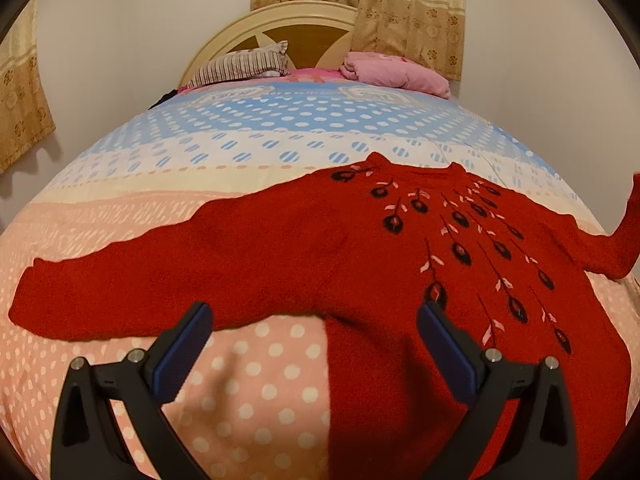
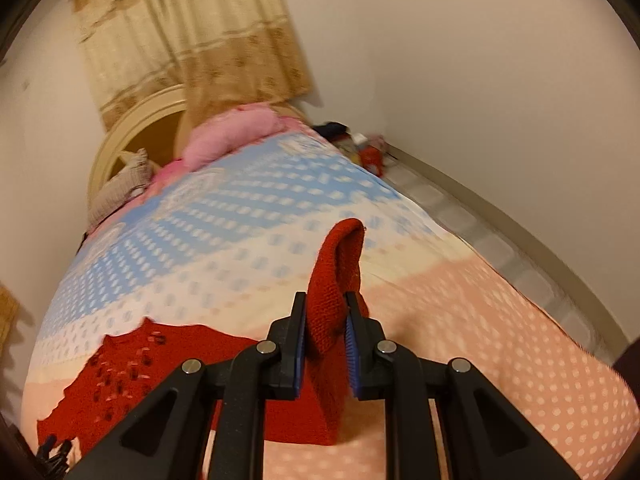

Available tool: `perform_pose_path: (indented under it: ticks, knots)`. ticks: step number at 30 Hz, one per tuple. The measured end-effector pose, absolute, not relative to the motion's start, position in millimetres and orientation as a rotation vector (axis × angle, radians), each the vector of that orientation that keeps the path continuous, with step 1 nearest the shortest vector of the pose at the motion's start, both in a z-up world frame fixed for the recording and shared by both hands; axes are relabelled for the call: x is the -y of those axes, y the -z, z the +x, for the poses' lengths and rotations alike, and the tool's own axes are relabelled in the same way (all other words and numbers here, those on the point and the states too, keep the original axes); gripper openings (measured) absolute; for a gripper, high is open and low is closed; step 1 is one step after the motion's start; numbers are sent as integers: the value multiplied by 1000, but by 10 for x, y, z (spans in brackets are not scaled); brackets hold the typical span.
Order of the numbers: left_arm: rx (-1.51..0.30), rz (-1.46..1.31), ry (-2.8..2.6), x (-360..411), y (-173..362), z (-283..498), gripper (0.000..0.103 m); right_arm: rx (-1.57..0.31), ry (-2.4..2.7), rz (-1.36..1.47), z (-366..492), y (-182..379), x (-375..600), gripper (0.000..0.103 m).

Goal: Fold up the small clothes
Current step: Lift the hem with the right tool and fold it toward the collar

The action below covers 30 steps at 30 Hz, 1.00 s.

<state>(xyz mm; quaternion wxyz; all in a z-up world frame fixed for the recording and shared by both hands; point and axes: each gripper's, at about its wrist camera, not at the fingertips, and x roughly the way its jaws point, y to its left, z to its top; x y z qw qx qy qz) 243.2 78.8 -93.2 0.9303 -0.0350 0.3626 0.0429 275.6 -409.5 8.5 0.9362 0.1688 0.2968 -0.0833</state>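
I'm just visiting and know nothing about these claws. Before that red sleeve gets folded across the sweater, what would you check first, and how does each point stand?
1. Right claw grips the sleeve: ok, cloth is pinched between its pads.
2. Sleeve lifted off the bedspread: ok, its end stands up above the claw.
3. Sweater body lying flat: ok, spread out with the embroidery facing up.
4. Left claw free: ok, open, nothing between its pads.
5. Other sleeve laid straight: ok, stretched flat to the side.
6. Firmness of the grip: cannot tell.
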Motion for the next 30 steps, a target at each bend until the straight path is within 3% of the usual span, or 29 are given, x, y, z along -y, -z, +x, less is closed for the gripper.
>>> perform_pose_path:
  ticks: [16,30]
  knots:
    - [-710,-124,-94,-985,918,2289,103,-508,-81,193,2986,-920,2547,17]
    - [-716,-164,-103,-1168,1009,2212,103,-526,-296,135,3192,-833,1189,16]
